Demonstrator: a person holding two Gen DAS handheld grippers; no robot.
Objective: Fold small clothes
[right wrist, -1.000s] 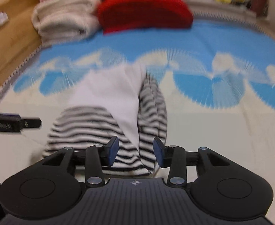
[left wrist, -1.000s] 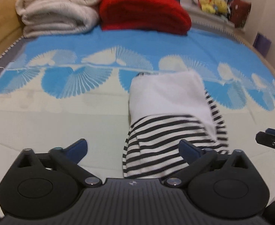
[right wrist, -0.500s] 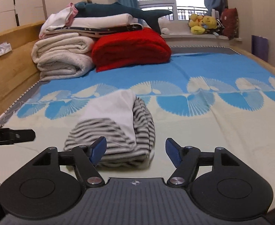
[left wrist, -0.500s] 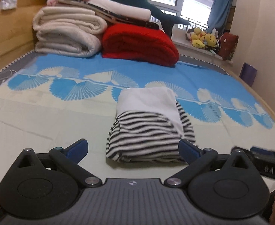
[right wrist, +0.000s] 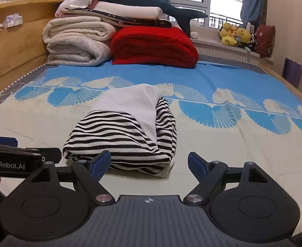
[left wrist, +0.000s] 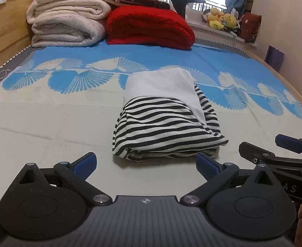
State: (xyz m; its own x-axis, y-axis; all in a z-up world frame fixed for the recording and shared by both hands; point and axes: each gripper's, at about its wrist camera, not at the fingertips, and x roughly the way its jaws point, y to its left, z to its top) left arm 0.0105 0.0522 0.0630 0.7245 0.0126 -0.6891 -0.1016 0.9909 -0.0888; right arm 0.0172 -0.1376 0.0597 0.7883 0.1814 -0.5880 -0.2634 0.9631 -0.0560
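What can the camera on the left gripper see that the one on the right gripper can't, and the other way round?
Only the left wrist view shows the right gripper beside its own open left gripper. Only the right wrist view shows the whole stuffed shark, the window and the lettering on the other tool. Both show the folded striped garment on the patterned bedspread, the red blanket, cream quilts and yellow plush toys.

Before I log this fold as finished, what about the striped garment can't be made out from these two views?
- Striped garment: far edge hidden behind its own white panel, both views.
- Underside and inner layers: covered by the top fold, both views.
- Near-left corner: hidden by the right gripper finger, right wrist view.
- Left gripper: open, hiding nothing.
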